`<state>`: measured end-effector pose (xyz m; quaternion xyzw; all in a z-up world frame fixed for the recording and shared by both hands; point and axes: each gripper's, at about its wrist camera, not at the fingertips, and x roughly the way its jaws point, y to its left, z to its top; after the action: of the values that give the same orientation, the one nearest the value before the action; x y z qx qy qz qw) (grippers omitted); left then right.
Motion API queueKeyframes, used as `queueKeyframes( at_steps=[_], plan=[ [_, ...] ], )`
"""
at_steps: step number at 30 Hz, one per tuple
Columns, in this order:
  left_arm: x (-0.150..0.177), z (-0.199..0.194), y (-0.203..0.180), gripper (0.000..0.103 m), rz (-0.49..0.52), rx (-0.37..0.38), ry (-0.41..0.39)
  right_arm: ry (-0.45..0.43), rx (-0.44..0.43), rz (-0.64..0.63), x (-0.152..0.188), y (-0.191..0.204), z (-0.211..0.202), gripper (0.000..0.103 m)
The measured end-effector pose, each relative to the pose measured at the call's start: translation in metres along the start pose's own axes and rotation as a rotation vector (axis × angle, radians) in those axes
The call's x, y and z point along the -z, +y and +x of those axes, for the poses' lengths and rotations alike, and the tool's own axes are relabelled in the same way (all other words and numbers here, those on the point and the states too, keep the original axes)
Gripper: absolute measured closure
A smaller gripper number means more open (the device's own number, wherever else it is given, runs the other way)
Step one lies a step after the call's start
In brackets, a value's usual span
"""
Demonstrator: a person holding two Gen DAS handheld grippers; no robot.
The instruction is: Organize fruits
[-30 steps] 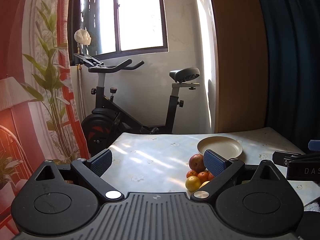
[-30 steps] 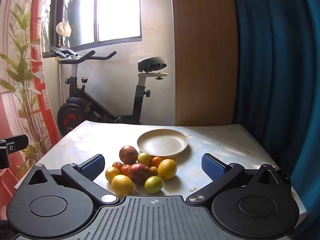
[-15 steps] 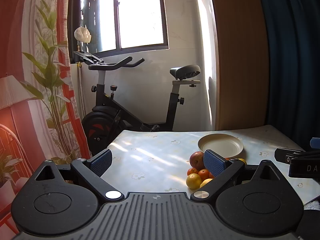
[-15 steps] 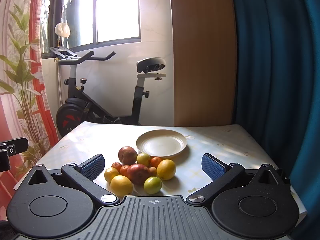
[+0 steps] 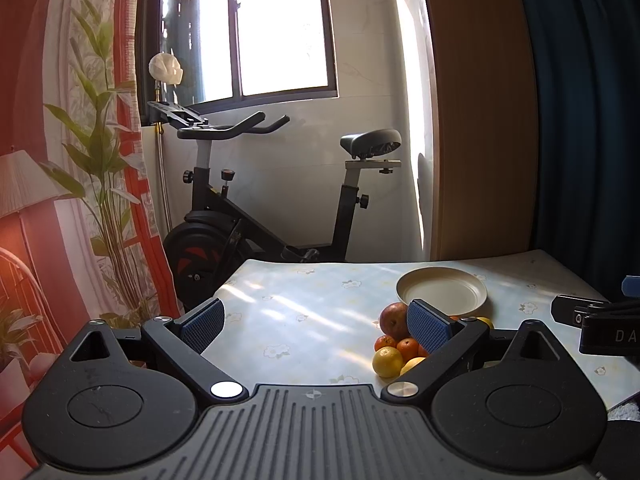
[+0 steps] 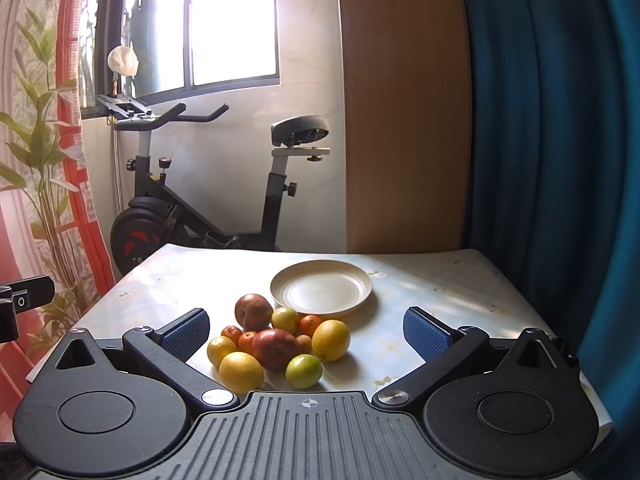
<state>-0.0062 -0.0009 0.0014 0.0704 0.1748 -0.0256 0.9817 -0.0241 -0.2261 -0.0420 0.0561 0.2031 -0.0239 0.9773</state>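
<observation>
A pile of fruit (image 6: 276, 340) lies on the table: red apples, small oranges, yellow citrus and green fruits. An empty cream plate (image 6: 321, 288) sits just behind the pile. My right gripper (image 6: 307, 330) is open and empty, held in front of the pile. My left gripper (image 5: 316, 326) is open and empty, left of the fruit (image 5: 394, 346); its right finger hides part of the pile. The plate (image 5: 442, 290) shows in the left wrist view too.
The table (image 6: 440, 304) has a pale floral cloth. An exercise bike (image 6: 208, 200) stands behind it by the window. A blue curtain (image 6: 560, 140) hangs at the right and a plant (image 5: 104, 184) stands at the left. The right gripper's body (image 5: 600, 326) shows at the left view's right edge.
Both grippers have drifted slightly; the fruit and plate sit a little higher in the views. Nothing was grasped and the fruit has not moved.
</observation>
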Motion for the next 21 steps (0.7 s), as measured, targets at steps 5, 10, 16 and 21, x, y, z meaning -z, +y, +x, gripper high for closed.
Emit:
queueKeyframes(
  at_steps=[5, 10, 16, 21],
  plan=[
    [0.0000, 0.0000, 0.0001, 0.004, 0.000, 0.000, 0.000, 0.000, 0.000, 0.000, 0.0001, -0.0001, 0.0001, 0.000],
    [0.0000, 0.0000, 0.0001, 0.004, 0.000, 0.000, -0.001, 0.000, 0.000, 0.000, 0.0002, 0.0001, 0.0001, 0.000],
    [-0.0005, 0.0004, 0.0009, 0.004, -0.006, -0.002, -0.002, 0.001, 0.003, 0.007, -0.0007, -0.0009, -0.0010, 0.000],
    [-0.0009, 0.0022, 0.0015, 0.004, -0.010, 0.005, 0.001, -0.002, 0.024, -0.021, -0.0038, 0.0009, 0.0000, 0.000]
  ],
)
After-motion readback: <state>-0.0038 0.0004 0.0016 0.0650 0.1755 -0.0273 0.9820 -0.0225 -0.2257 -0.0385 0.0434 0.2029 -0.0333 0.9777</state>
